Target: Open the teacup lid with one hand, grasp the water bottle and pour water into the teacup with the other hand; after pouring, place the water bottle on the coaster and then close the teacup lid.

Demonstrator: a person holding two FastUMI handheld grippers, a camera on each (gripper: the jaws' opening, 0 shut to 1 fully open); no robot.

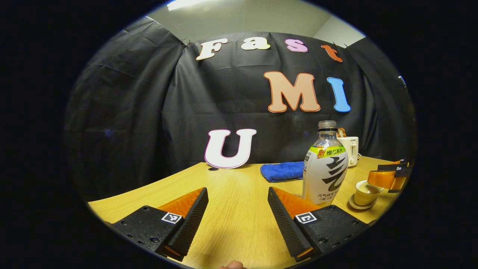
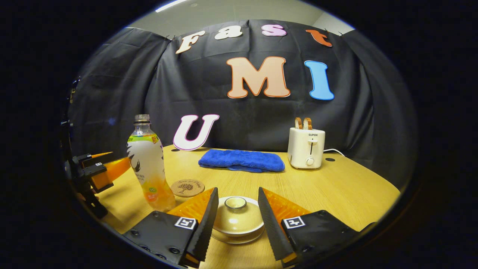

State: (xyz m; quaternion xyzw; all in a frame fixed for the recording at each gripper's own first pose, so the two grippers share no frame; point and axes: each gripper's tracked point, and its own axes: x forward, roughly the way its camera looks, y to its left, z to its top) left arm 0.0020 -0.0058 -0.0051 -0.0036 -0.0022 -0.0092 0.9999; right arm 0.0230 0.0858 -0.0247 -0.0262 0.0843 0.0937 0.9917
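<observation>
On the tabletop [image 2: 336,186] stood one water bottle [image 2: 149,164], uncapped and upright, with one round coaster [image 2: 187,187] just beside it; one lidded teacup [image 2: 236,218] on its saucer sat between the spread fingers of the right tool [image 2: 235,216], which flanked the lid without pressing it; the left tool [image 1: 237,209] hung open over bare wood, the bottle near its right finger; one blue towel [image 2: 242,160] and one toaster [image 2: 307,147] stood behind.
</observation>
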